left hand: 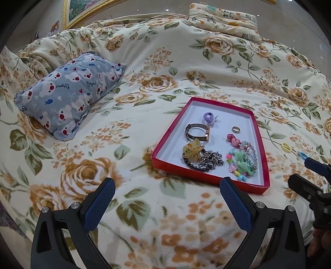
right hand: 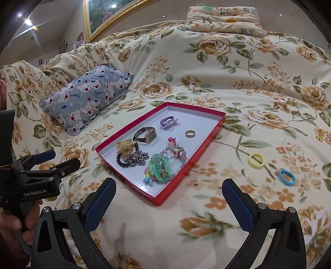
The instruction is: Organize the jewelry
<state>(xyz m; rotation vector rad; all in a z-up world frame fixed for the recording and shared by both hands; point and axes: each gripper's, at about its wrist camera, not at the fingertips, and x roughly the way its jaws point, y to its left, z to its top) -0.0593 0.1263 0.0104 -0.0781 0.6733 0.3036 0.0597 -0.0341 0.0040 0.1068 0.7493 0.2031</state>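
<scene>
Most jewelry already in red tray [right hand: 215, 126] on bed [right hand: 238, 68]. Yellow ring [right hand: 256, 160], blue ring [right hand: 287, 177] lie loose right of tray. Right tongs [right hand: 169, 196], left tongs [left hand: 167, 195] both wide open, empty. We judge next: right tongs onto nearer blue ring, pinch rim, carry into tray.

Bed: we see a floral blanket [right hand: 206, 68]; bear-print pillow [right hand: 86, 97]
Wall: gold-framed painting [right hand: 103, 14]; ceiling lights glare
</scene>
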